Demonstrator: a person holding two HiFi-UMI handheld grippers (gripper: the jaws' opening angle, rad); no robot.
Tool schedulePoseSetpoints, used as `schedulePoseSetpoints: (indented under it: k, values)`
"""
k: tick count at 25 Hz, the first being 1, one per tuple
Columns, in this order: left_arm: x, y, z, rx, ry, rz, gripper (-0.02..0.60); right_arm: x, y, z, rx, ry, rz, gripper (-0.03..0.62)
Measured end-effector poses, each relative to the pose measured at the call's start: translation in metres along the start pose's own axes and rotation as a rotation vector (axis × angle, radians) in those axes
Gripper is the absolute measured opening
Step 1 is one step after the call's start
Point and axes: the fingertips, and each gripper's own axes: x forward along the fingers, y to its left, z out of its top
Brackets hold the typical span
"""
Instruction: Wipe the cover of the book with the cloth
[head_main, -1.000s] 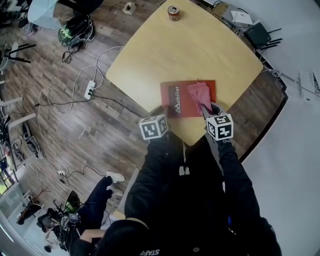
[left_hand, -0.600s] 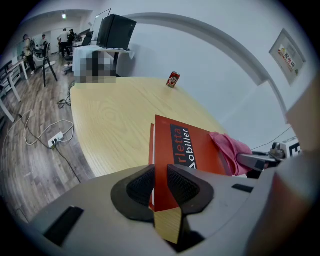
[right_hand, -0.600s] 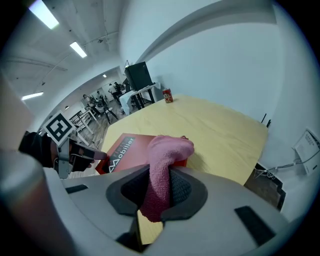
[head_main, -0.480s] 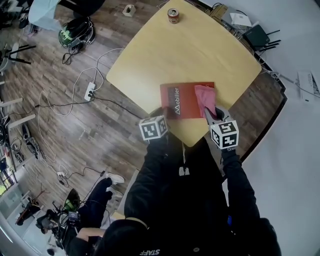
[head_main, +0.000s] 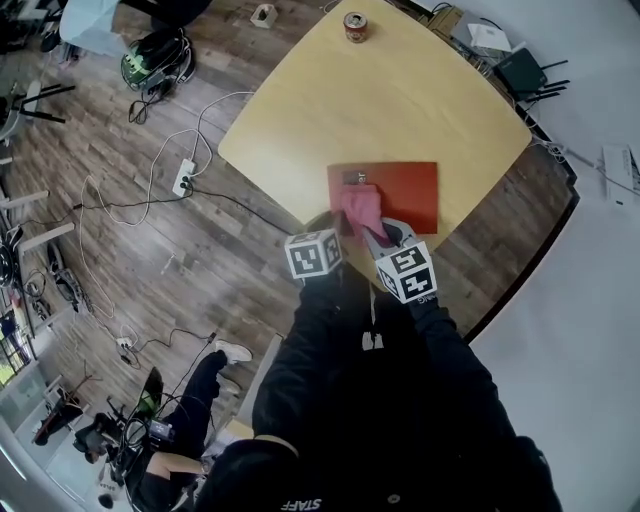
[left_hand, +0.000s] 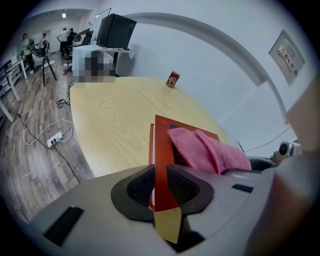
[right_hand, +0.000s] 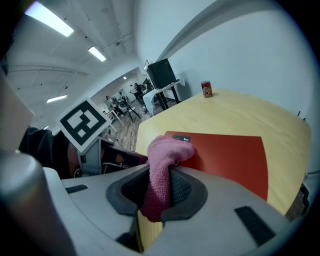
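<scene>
- While the left gripper (left_hand: 161, 186) pins the book (head_main: 400, 192) by its near-left edge, jaws closed hard on the red cover, the wiping itself looks to be the step in hand.
- The right gripper (right_hand: 159, 187) has its jaws pressed together on a fold of the pink cloth (head_main: 357, 205). The loose end drapes over the left part of the cover, partly across the dark label there.
- The book lies flat on the yellow table (head_main: 400, 100), close to the table's near corner.
- The right half of the cover shows bare, so I judge the next move calls for dragging the cloth rightward across it, pressed low so the fabric rubs rather than skims, with the left grip holding firm.
- A can (head_main: 354, 26) stands at the far edge, well apart from the book, and nothing on the tabletop blocks that path.
- The two grippers sit just beside each other at the book's left end, so they could knock together.
- A power strip (head_main: 182, 178) and cables lie on the floor to the left.
</scene>
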Motion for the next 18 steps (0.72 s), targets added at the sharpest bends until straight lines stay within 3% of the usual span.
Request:
schedulePoseSetpoints:
  k: [6,18]
  values:
    - [0.002,0.000,0.002,-0.001,0.002,-0.002,0.100,0.018,-0.004,-0.028,0.025,0.075,-0.010,0.081]
    - [0.001,0.001,0.000,0.006,0.002,0.000,0.101,-0.013,-0.042,-0.050,0.037,0.095,-0.073,0.081]
